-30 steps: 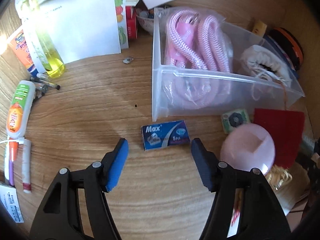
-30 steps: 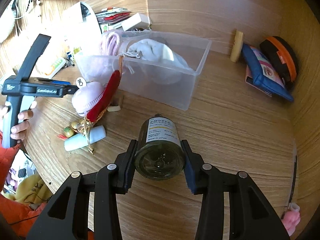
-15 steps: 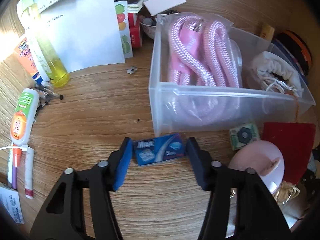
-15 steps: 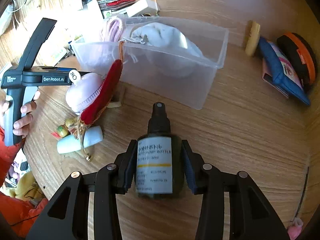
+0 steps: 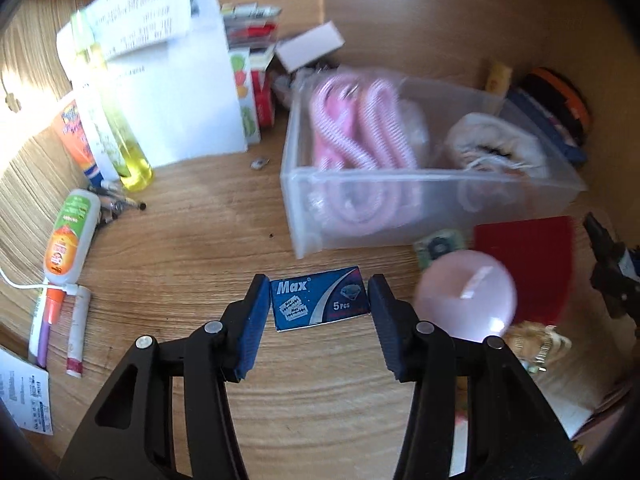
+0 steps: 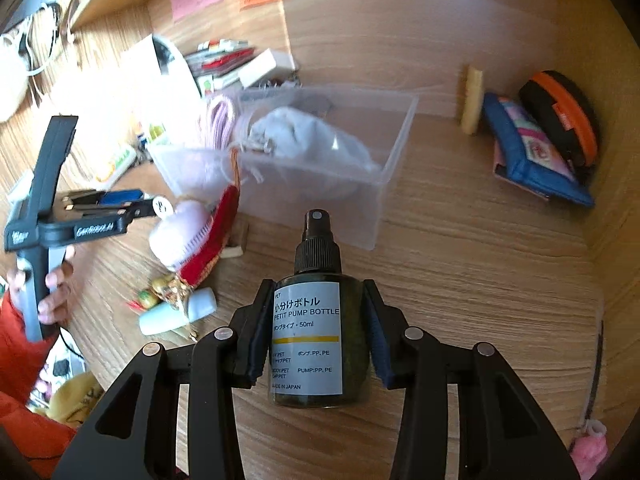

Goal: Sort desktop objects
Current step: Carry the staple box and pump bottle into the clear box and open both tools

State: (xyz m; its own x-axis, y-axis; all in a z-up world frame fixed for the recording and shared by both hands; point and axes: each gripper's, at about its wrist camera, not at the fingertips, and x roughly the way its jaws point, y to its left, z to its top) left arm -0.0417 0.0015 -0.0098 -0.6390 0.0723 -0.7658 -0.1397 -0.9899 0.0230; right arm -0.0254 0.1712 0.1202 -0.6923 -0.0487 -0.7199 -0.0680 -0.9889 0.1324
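Note:
My left gripper (image 5: 319,286) is shut on a small blue "Max" razor-blade box (image 5: 320,300), its pads pressing on the box's two short ends just above the wooden desk. A clear plastic bin (image 5: 400,216) lies beyond it, with a pink rope (image 5: 360,120) and a white pouch (image 5: 492,148) inside. My right gripper (image 6: 319,292) is shut on a dark green pump bottle (image 6: 308,340) with a white label, nozzle pointing away from me. In the right wrist view the bin (image 6: 320,200) stands behind the bottle, and a hand (image 6: 56,292) holds the left gripper at the far left.
Left of the bin are a yellow spray bottle (image 5: 120,148), tubes, pens and white paper (image 5: 168,80). A pink round case (image 5: 466,294) and a red cloth (image 5: 524,256) lie at its right. A blue pouch (image 6: 532,156) and a black-orange case (image 6: 560,116) lean on the back wall.
The left jaws came in around the blue box, shut on it and raised it. In the right gripper the bottle swung from base-toward-me to label-toward-me.

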